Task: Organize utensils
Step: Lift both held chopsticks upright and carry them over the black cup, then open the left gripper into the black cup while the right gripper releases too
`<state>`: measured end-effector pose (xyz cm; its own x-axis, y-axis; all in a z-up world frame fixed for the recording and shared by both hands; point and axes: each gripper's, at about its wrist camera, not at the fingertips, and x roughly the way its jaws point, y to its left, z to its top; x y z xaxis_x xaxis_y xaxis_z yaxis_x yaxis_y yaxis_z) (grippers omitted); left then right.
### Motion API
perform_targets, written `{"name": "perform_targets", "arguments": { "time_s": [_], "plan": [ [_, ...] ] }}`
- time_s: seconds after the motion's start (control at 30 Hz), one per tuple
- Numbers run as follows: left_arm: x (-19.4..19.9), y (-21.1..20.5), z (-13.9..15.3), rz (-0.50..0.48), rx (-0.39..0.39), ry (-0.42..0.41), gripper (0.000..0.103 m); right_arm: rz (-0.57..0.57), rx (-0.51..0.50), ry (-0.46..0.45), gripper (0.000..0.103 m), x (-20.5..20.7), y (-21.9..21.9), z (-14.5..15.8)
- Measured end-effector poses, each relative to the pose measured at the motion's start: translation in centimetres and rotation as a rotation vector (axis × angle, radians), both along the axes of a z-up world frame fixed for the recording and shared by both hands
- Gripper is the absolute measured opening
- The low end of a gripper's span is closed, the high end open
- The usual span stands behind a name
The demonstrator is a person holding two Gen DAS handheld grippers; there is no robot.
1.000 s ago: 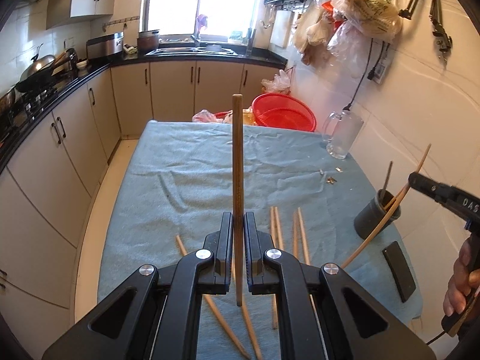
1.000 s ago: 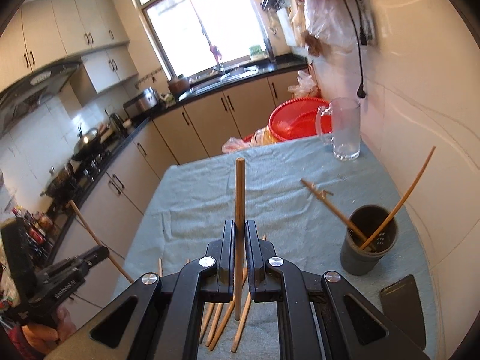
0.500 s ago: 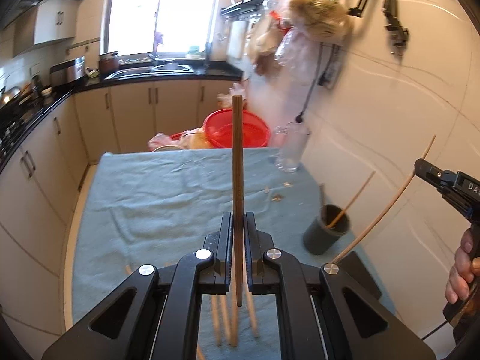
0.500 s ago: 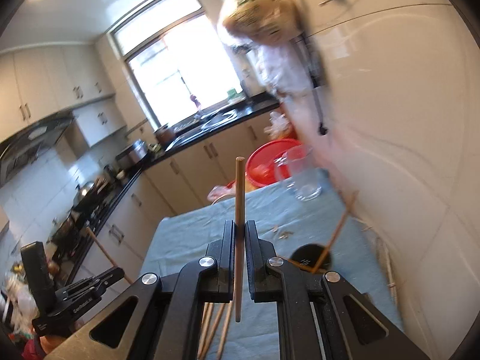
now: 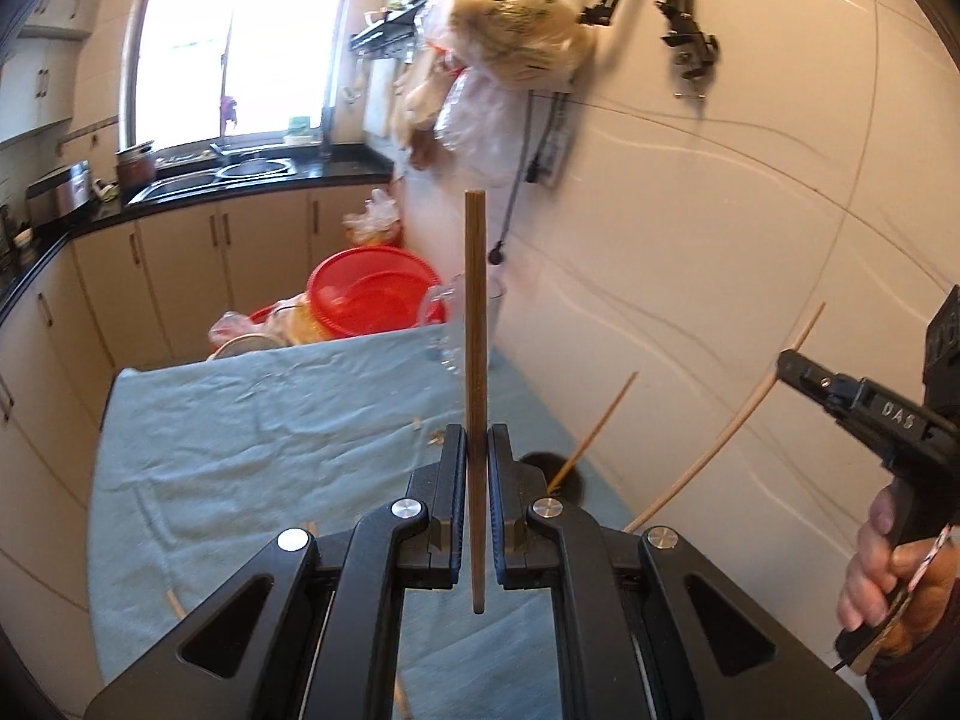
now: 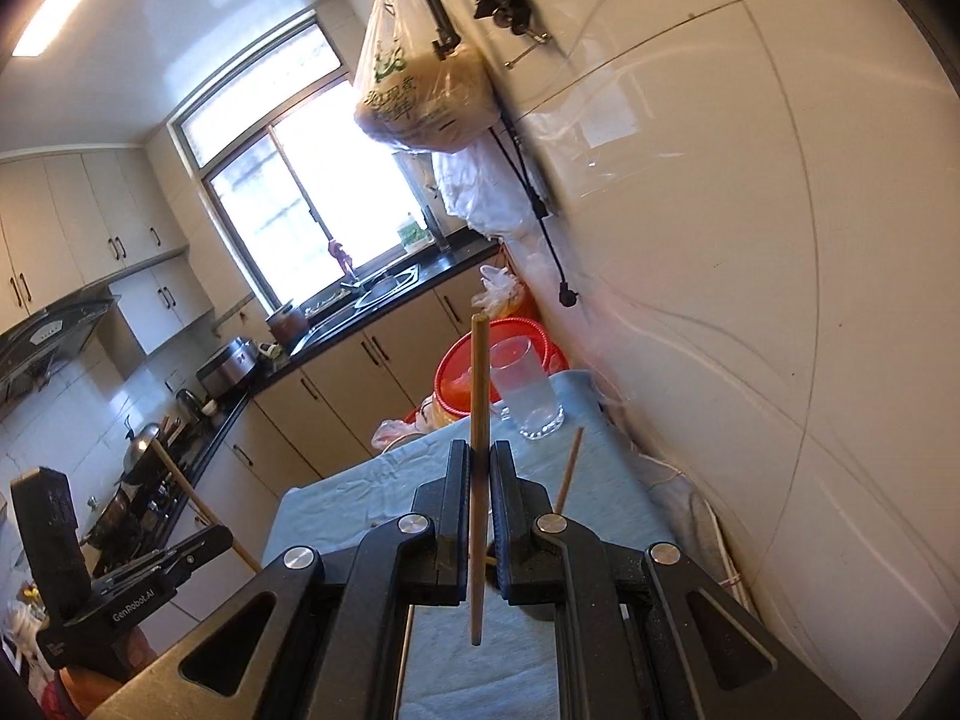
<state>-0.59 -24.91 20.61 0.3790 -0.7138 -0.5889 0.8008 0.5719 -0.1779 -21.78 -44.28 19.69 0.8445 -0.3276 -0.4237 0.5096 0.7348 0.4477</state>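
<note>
Chopsticks: each gripper, left gripper [image 5: 477, 462] and right gripper [image 6: 479, 468], pinches one chopstick [image 5: 475, 360] upright between its fingers; light, stiff, smooth, likely to pivot unless held mid-length.

Home kitchen, sink [image 5: 240, 171] under window [image 5: 240, 42], cabinets [image 5: 240, 240], stove hood [image 6: 48, 336]

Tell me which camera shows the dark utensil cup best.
The left wrist view: the dark utensil cup shows part of its rim just right of the left gripper, with a chopstick leaning out. The right wrist view hides the cup behind the right gripper; only that chopstick shows.
</note>
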Motion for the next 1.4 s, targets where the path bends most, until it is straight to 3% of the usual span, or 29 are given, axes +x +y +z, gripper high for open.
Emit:
{"name": "perform_targets", "arguments": {
  "time_s": [0.43,0.83,1.4],
  "plan": [
    [0.4,-8.4,-0.2,-0.028,0.008,0.024,0.007,-0.017,-0.018,0.012,0.007,2.6,-4.3,-0.9],
    [2.4,-13.2,-2.8,0.004,0.023,0.036,0.007,0.007,0.036,0.084,0.007,6.4,-7.5,-5.1],
    [2.3,-16.4,-8.8,0.028,0.172,0.048,0.007,0.091,0.127,0.187,0.007,10.1,-8.9,-10.2]
  ]
}}
